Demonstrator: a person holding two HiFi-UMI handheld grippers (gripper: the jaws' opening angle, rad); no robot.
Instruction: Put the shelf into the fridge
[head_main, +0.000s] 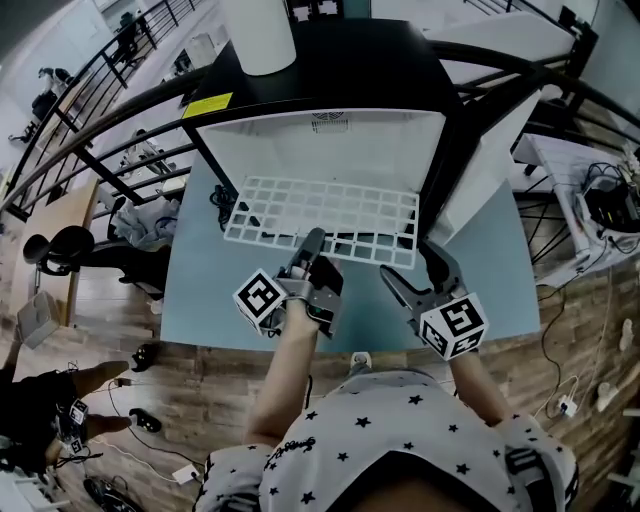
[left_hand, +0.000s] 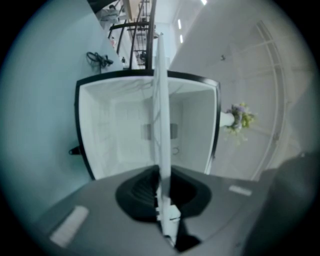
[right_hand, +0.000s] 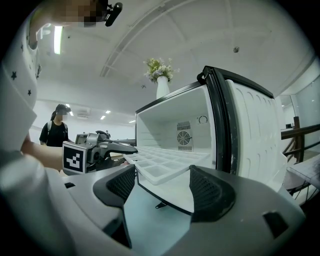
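The white grid shelf (head_main: 320, 215) lies roughly level and partly inside the open fridge (head_main: 320, 135). Its rear portion is within the white cavity and its front edge projects out over the table (head_main: 200, 290). The left gripper (head_main: 312, 240) is clenched on that front edge near the middle; the left gripper view shows the shelf edge-on between its jaws. The right gripper (head_main: 415, 268) is released, its jaws spread and empty, just short of the shelf's front right corner and beside the open door (head_main: 490, 170). The step in hand appears to be sliding the shelf home. Keep it level and square to the side walls so both edges run on matching ledges. A one-point grip may let it skew, so support the right corner and push evenly.
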